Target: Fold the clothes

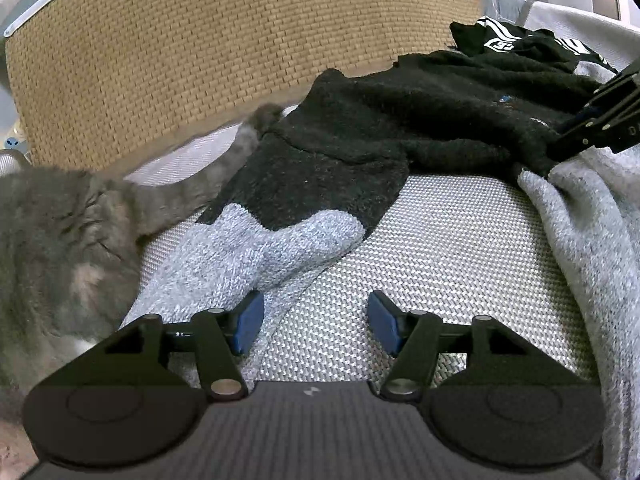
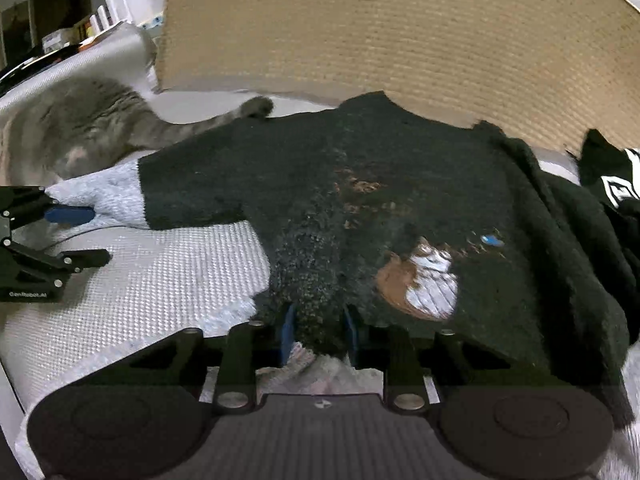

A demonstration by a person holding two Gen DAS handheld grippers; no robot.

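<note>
Black-and-grey sweater [image 2: 360, 200] spread across the woven white cushion [image 1: 440, 240], sleeve reaching toward a grey cat [image 1: 60, 240]; right gripper [image 2: 318, 334] clamped on a bunched fold of the sweater's body; left gripper [image 1: 316, 320] spread, nothing pinched — one pad just touching the grey cuff.

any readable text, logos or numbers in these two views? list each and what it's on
"GenRobot.AI", small white print on the body of the left gripper, seen in the right wrist view.
White block lettering on the black garment with white stripes: creased and cut off, not readable.
Small white logo mark on each camera mount: a symbol, no letters.
Black sweater: picture only, no text.
</note>
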